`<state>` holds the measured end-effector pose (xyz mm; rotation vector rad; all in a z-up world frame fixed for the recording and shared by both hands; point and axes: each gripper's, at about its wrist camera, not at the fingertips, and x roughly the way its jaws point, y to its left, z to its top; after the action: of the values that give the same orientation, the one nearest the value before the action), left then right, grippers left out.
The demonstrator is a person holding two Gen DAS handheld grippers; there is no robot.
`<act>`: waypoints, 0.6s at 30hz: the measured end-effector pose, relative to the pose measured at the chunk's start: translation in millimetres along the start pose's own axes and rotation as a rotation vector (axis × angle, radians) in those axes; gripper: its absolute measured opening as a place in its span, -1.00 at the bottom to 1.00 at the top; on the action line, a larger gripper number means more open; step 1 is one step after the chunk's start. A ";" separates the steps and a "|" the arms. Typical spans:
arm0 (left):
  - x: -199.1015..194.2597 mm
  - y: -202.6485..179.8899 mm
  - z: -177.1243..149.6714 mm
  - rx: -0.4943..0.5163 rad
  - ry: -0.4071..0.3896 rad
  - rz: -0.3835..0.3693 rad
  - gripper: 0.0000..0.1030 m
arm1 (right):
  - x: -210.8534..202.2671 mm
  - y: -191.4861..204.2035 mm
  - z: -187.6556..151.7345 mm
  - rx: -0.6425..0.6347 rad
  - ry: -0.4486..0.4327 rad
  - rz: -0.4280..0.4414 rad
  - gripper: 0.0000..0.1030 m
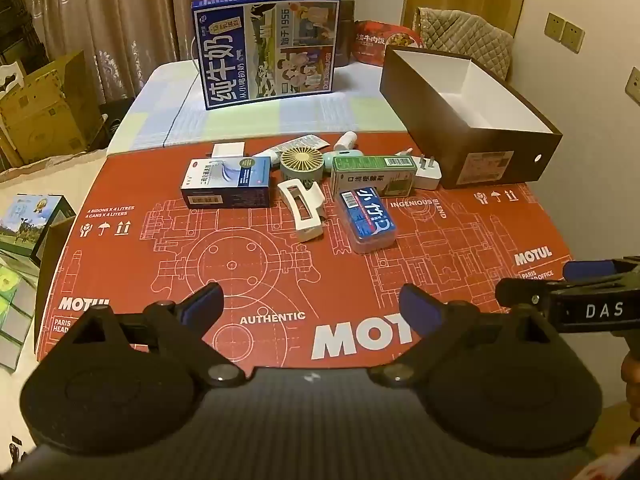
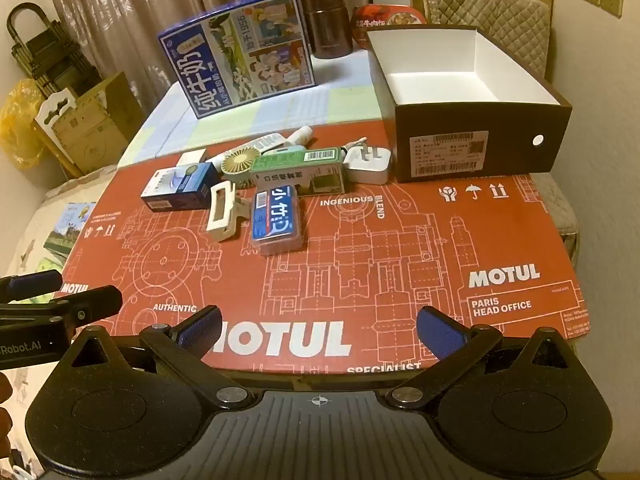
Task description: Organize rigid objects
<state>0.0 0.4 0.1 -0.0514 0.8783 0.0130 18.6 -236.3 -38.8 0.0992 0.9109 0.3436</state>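
both your grippers tip downward over the near edge of the red cardboard sheet (image 2: pixel 400 240), side by side. your left gripper (image 1: pixel 310 306) has its jaws spread as wide as they go, nothing between the blue ribbed pads (image 1: pixel 206 300). same for your right gripper (image 2: pixel 318 330): fully apart, holding nothing, and it shows at the right edge of the left view with "das" on its body.

under your fingers the sheet reads "motul" in big white letters, plus "authentic", "ingenious blend" and "paris head office" over a white line drawing of machinery.

well ahead of both sets of fingers lies the cluster: a dark blue carton (image 1: pixel 230 184) on the left, a cream hair clip (image 1: pixel 300 212) with a rectangular opening, a clear plastic case with a blue label (image 1: pixel 368 220) nearest you, a green and white carton (image 1: pixel 372 174) behind it, a small round yellow fan (image 1: pixel 301 162), a white tube (image 1: pixel 296 146), a white plug adapter (image 1: pixel 426 170).

ahead and right of your right fingers stands the open brown box (image 2: pixel 480 152), white inside, a barcode label on its near end. farther back, a tall blue milk carton box (image 1: pixel 266 48) reads "1956".
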 end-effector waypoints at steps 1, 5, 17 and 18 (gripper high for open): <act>0.0 -0.1 0.0 0.002 -0.002 0.003 0.80 | -0.1 -0.3 -0.1 -0.002 -0.003 -0.002 0.97; -0.4 1.2 0.2 0.003 0.001 0.000 0.80 | -0.6 -1.2 -0.3 0.000 -0.004 -0.004 0.97; 0.0 -2.1 -2.4 0.013 0.000 0.010 0.80 | -1.3 -2.9 -0.9 0.002 -0.004 0.001 0.97; 0.0 -2.2 -2.4 0.013 0.000 0.011 0.80 | -1.4 -2.9 -0.9 0.002 -0.004 0.000 0.97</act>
<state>-1.8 -1.9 -1.3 -0.0348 0.8788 0.0173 17.8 -239.5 -39.0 0.1022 0.9074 0.3425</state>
